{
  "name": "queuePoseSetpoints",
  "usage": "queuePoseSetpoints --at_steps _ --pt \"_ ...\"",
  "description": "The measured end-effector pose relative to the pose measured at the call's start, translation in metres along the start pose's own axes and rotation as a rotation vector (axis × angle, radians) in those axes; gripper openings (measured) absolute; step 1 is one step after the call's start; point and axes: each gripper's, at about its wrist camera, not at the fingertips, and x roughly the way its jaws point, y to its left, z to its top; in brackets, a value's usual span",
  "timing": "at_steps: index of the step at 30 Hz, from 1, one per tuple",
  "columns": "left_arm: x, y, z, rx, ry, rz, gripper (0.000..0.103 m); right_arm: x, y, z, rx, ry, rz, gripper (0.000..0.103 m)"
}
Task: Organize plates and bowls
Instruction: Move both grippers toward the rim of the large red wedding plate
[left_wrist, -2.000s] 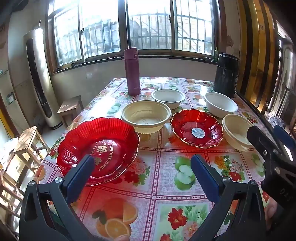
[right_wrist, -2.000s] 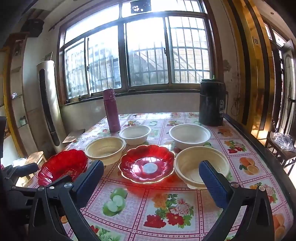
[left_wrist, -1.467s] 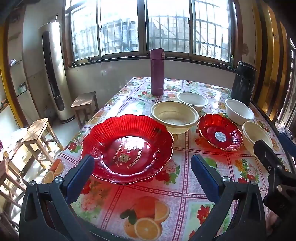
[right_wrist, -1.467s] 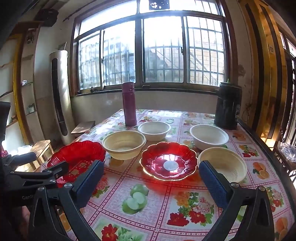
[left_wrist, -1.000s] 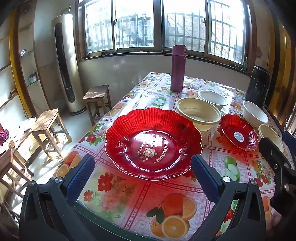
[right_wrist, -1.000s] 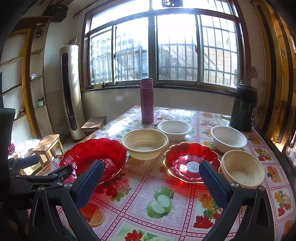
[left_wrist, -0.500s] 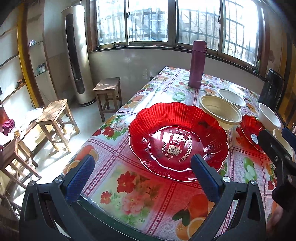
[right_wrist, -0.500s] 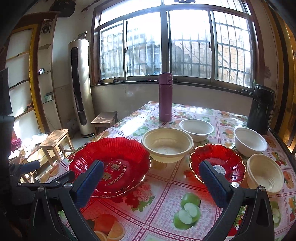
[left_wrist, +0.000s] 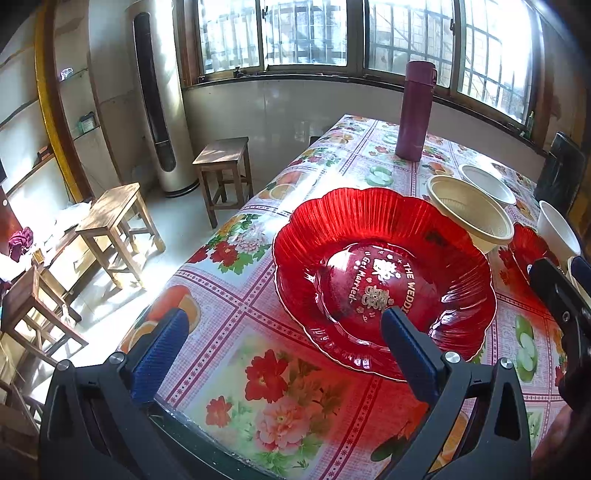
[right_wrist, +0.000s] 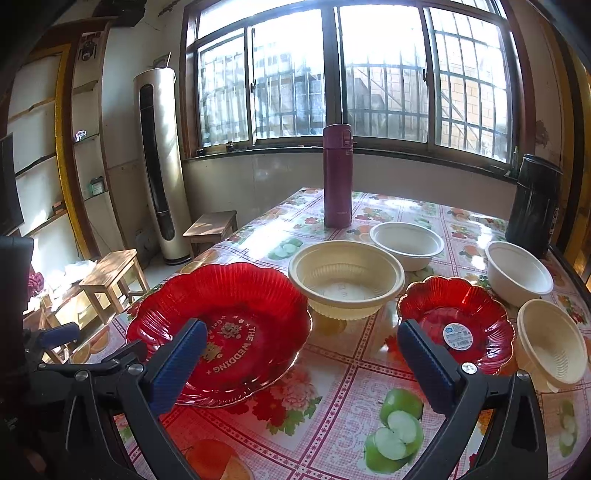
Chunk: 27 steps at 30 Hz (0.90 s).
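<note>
Left gripper hangs wide open at my table's near corner, its right finger over the big red plate rim (not touching, I think); right gripper gapes empty, small red plate beside its right finger

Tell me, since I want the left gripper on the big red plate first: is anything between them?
Nothing visible. The left gripper is open just short of the big red plate, with only bare tablecloth between; its right finger overlaps the near rim.
</note>
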Motion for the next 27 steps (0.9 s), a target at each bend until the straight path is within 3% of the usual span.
queuePoseSetpoints --at_steps 27 --pt "0.042 -0.011 0.009 0.010 0.072 0.009 0.103 0.055 -0.012 0.007 0.047 0.098 0.007 0.103"
